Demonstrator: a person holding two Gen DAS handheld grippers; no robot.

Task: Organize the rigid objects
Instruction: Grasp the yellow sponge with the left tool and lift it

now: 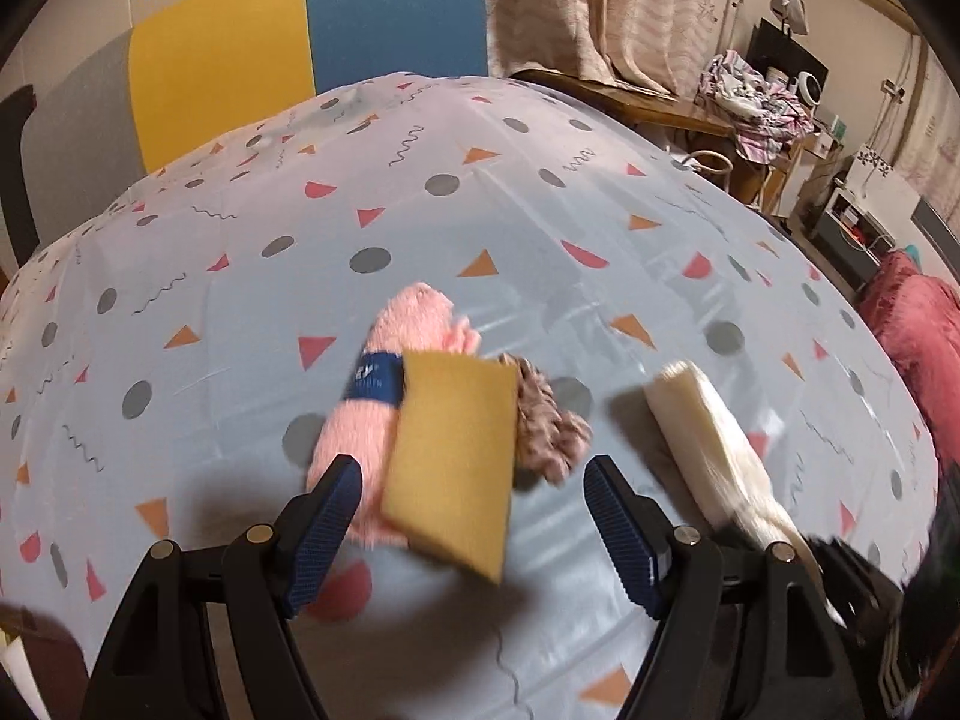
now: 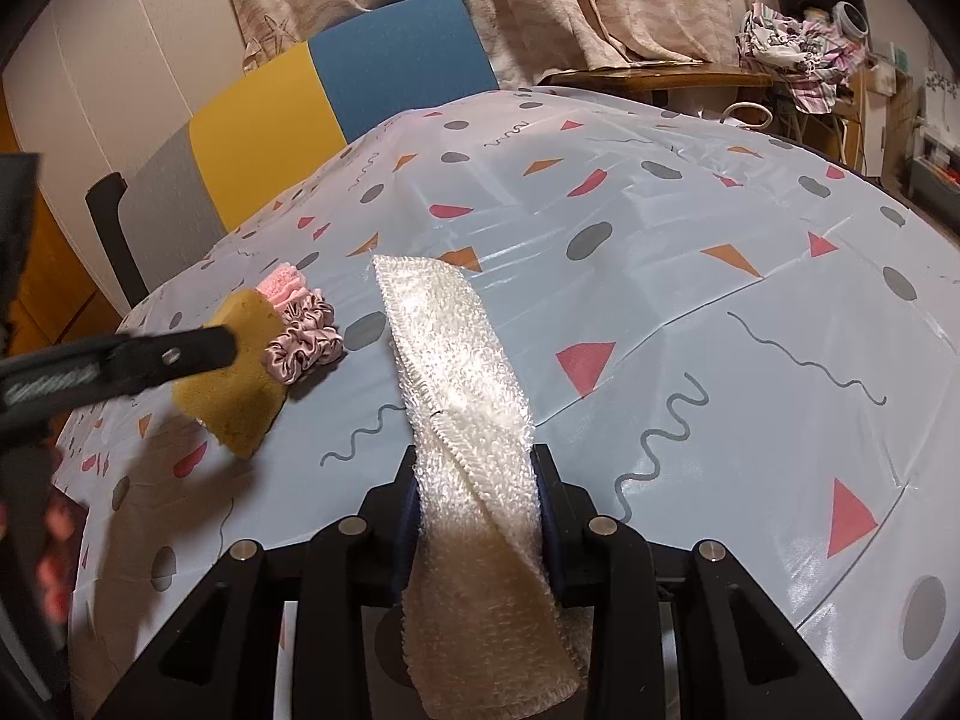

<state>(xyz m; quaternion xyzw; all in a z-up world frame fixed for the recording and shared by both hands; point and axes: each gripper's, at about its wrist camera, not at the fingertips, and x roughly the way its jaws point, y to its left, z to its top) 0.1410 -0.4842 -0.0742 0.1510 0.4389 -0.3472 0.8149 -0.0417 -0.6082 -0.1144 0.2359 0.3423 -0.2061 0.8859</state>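
My left gripper (image 1: pixel 474 516) is open above the patterned tablecloth (image 1: pixel 540 210). A yellow sponge (image 1: pixel 450 456) lies tilted between its blue pads (image 1: pixel 324 534), touching neither of them. The sponge leans over a pink rolled towel (image 1: pixel 384 360) with a blue band. A mauve scrunchie (image 1: pixel 549 420) sits just right of the sponge. In the right wrist view one left finger (image 2: pixel 174 354) crosses in front of the sponge (image 2: pixel 234 384), next to the scrunchie (image 2: pixel 303 342). My right gripper (image 2: pixel 477 480) is shut on a white fluffy cloth (image 2: pixel 456 360), whose far end lies on the table.
A chair (image 1: pixel 300 48) with a grey, yellow and blue back stands at the table's far edge. Behind it hang curtains (image 1: pixel 630 0). A wooden desk (image 1: pixel 660 102) with a heap of clothes (image 1: pixel 756 96) is at the back right. A red blanket (image 1: pixel 918 324) lies right of the table.
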